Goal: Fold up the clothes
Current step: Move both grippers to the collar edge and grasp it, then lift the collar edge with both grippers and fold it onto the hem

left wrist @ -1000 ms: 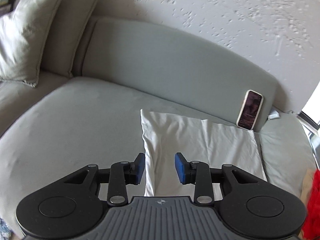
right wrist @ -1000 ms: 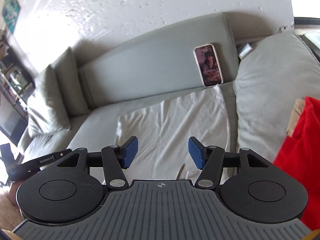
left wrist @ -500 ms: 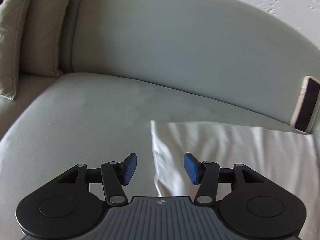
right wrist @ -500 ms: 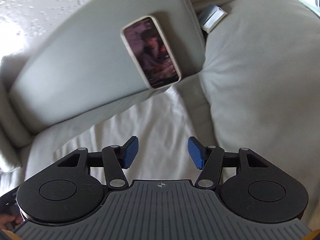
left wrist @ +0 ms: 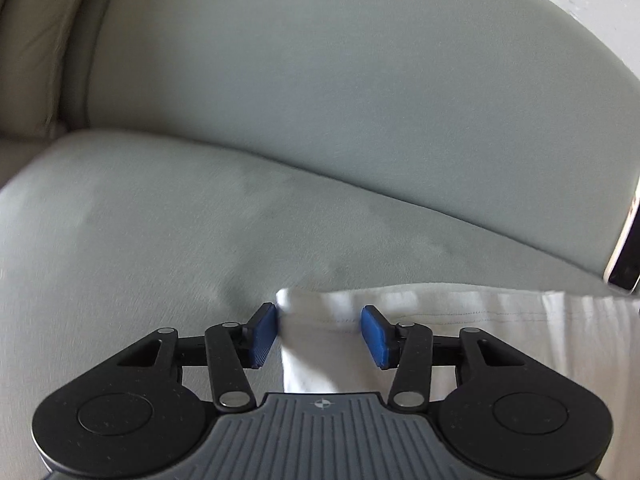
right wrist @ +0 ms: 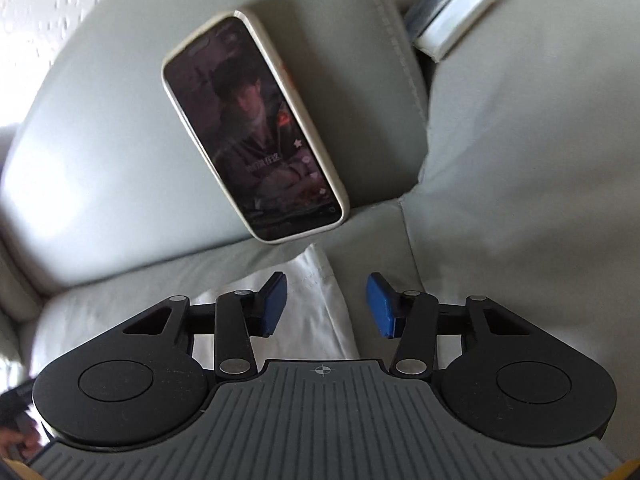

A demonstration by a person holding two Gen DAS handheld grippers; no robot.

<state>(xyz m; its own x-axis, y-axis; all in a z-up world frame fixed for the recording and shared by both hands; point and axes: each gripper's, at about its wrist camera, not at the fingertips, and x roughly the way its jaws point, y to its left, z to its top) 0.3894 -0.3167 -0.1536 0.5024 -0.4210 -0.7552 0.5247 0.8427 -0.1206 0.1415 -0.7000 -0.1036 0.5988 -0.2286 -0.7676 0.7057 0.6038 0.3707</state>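
Observation:
A white garment lies flat on the grey sofa seat. In the left wrist view its far left corner sits between the blue pads of my left gripper, which is open and close over it. In the right wrist view the garment's far right corner lies between the pads of my right gripper, which is open too. Neither gripper holds the cloth.
A phone with a lit screen leans on the sofa backrest just beyond the right corner; its edge shows in the left wrist view. A grey cushion lies to the right, and a small white box behind it.
Both grippers have moved forward and down toward the garment's far corners. The left gripper's jaws opened wider. The red cloth and left pillows have left the views.

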